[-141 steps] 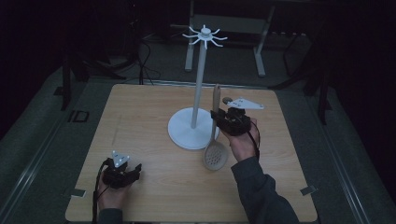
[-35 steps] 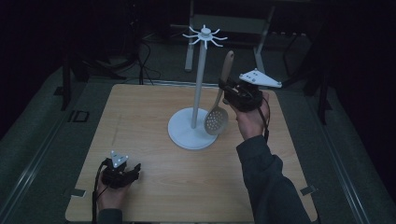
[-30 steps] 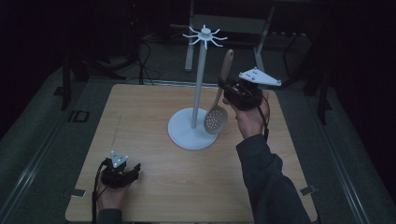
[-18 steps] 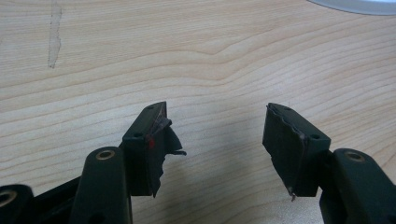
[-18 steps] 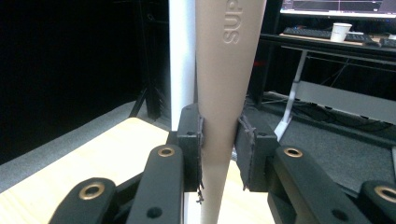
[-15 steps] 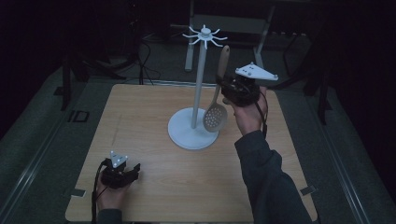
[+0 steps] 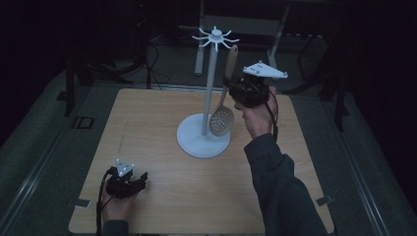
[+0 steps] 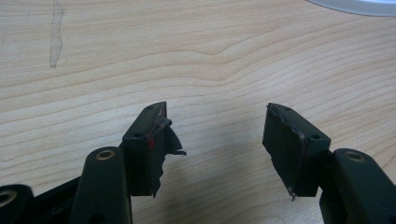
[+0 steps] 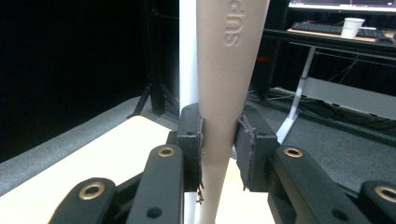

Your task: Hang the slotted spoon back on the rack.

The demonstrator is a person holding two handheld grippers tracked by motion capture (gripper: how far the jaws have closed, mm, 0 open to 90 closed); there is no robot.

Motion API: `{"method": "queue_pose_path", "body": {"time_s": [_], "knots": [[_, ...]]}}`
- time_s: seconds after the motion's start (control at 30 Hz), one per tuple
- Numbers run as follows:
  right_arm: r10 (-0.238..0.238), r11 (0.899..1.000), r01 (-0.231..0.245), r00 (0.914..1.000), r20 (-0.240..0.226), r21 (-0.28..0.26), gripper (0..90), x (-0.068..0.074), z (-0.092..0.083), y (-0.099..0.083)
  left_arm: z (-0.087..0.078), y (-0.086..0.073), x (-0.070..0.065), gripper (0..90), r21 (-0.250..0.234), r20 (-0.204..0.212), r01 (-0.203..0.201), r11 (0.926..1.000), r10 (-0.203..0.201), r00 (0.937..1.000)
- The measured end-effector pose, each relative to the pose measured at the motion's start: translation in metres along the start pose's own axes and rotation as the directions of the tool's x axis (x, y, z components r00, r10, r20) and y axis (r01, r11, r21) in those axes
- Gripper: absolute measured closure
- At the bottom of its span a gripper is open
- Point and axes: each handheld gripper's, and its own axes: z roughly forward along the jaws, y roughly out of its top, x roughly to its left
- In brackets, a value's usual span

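High view: two grippers, left gripper (image 7: 129, 181) and right gripper (image 7: 235, 90), one spoon (image 7: 223, 105), one stand (image 7: 206, 98).

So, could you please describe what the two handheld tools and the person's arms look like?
Both tools are black with two ridged jaws and brass-coloured rivets. The right tool and the left tool each carry a grey three-cornered plate and trail a black cable. The right arm wears a dark sleeve.

right tool (image 7: 235, 87): black, grey triangular plate, brass screws | left tool (image 7: 129, 184): black | sleeve (image 7: 282, 191): dark grey
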Motion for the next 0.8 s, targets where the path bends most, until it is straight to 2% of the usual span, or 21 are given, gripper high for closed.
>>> {"method": "queue_pose_path", "body": {"time_s": [0.43, 0.8], "knots": [[0.006, 1.0, -0.005, 0.9994, -0.035, 0.012, 72.8, -0.002, 0.006, 0.005, 0.0, 0.0, 0.0, 40.9, 0.002, 0.0, -0.002, 1.0, 0.002, 1.0], [0.005, 1.0, -0.004, 0.9993, -0.037, 0.024, 72.8, -0.002, 0.011, 0.007, 0.0, 0.0, 0.001, 40.9, 0.0, 0.002, -0.001, 1.0, 0.001, 1.0]]}}
